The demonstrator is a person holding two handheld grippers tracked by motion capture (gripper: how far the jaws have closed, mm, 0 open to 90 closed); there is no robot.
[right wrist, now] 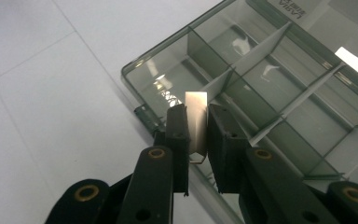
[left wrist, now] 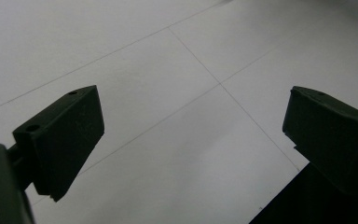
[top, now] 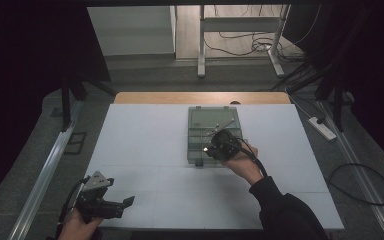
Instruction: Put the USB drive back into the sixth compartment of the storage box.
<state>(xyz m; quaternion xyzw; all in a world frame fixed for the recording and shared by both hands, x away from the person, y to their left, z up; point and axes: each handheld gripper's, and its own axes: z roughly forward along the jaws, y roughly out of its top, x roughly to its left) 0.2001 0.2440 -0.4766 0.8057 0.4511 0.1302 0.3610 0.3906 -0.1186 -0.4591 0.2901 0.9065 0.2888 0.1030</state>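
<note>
Over the organizer box (right wrist: 279, 93), a white divider strip (right wrist: 196, 121) pinched between the closed right gripper (right wrist: 197, 140) jaws.

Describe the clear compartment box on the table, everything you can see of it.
The compartment box is a shallow rectangular case of clear, grey-tinted plastic, lid open and lying flat on the far side. Thin divider walls split the tray into several compartments that look mostly empty. It sits flat on the white table, right of centre. A small latch shows on its near edge. The right tongs hover at its near corner, shut on a thin pale divider strip.
</note>
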